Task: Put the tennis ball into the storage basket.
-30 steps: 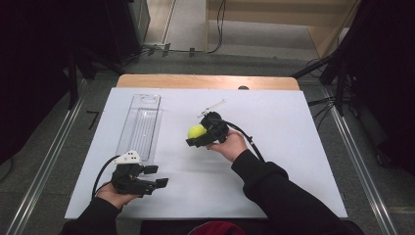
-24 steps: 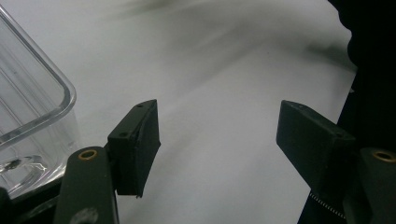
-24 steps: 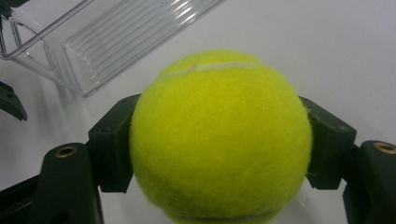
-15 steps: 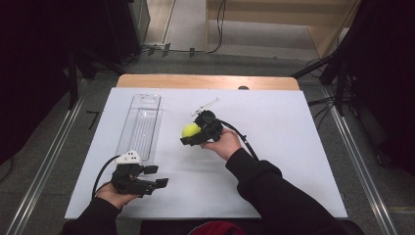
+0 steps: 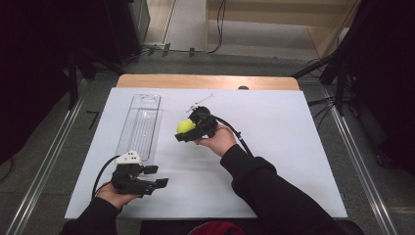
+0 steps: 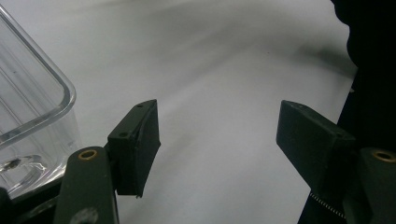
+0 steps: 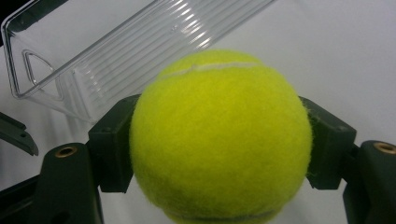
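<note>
white table point(image 5: 293, 147) holds right tongs point(image 5: 182, 133) gripping tennis ball point(image 5: 186, 127); left tongs point(image 5: 157, 176) gape.

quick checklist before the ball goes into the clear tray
1. Ball clamped between both jaws of the right hand-held gripper: ok.
2. Tray has nothing in it: ok.
3. Ball over the tray: not ok, it is to the tray's right.
4. Left hand-held gripper open, near the tray's near end, off the path: ok.
5. Grip tightness: cannot tell.
</note>
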Demonstrator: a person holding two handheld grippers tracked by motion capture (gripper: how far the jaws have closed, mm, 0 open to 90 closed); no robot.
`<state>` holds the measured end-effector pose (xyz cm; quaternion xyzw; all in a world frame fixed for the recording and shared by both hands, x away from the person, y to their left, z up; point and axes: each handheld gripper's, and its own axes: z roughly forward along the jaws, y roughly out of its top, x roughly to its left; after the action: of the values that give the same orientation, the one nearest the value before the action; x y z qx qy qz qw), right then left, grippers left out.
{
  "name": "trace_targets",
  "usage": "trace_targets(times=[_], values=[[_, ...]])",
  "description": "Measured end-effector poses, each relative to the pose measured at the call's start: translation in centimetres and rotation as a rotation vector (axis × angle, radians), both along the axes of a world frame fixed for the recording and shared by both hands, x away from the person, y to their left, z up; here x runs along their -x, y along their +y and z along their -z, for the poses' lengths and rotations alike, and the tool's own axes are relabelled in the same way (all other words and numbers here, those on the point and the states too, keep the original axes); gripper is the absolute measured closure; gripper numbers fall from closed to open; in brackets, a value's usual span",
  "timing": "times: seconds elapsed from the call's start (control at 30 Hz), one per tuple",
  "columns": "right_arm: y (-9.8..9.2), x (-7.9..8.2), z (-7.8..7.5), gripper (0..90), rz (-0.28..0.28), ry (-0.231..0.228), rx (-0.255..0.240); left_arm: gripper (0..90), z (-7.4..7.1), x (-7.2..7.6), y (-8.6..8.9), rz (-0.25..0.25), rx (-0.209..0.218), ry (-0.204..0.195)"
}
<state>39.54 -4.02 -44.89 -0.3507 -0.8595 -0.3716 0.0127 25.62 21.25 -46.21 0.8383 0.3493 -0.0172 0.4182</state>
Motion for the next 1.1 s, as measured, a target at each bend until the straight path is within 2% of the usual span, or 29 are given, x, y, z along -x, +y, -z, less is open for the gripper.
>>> trace_targets(times=[0.1,0.33,1.1], values=[[0.2,-0.2,-0.2,23.8,-0.007,-0.004,0.012,30.9,0.0,0.0,0.0,-0.001,-0.001,-0.001],[0.5,-0.5,-0.5,23.8,-0.003,0.001,-0.007,30.9,0.0,0.0,0.0,-0.002,0.003,0.001],[2.0,-2.0,-2.0,23.8,-0.001,-0.012,-0.004,30.9,0.0,0.0,0.1,-0.004,0.003,0.000]])
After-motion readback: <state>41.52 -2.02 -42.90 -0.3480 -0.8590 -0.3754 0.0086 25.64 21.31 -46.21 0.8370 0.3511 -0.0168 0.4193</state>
